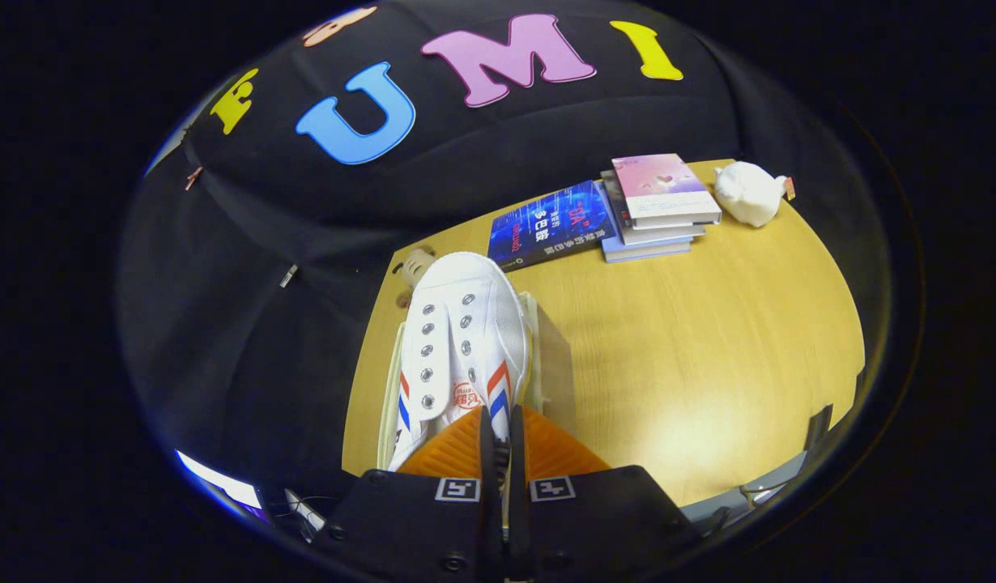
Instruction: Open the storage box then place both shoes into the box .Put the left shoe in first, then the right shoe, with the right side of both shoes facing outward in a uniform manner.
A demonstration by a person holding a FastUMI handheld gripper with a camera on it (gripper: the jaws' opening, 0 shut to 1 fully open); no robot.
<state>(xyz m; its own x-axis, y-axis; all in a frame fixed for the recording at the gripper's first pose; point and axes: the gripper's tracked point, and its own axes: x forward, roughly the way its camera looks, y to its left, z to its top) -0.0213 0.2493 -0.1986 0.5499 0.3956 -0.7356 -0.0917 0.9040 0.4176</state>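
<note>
A white canvas shoe (pixel 459 340) with red and blue side stripes and metal eyelets hangs toe-forward just ahead of my fingers. My gripper (pixel 498 429) is shut on the shoe, pinching its heel end or rear collar between both fingers. The shoe is held over the storage box (pixel 537 348), whose pale rim shows along both sides of the shoe near the table's left edge. The shoe hides the inside of the box, so I cannot tell whether another shoe lies in it.
The wooden table (pixel 692 340) stretches to the right of the box. At its far side lie a dark blue book (pixel 551 223), a stack of books (pixel 656 206) and a white piggy figure (pixel 749 193). A small plush toy (pixel 413 265) sits beyond the shoe's toe.
</note>
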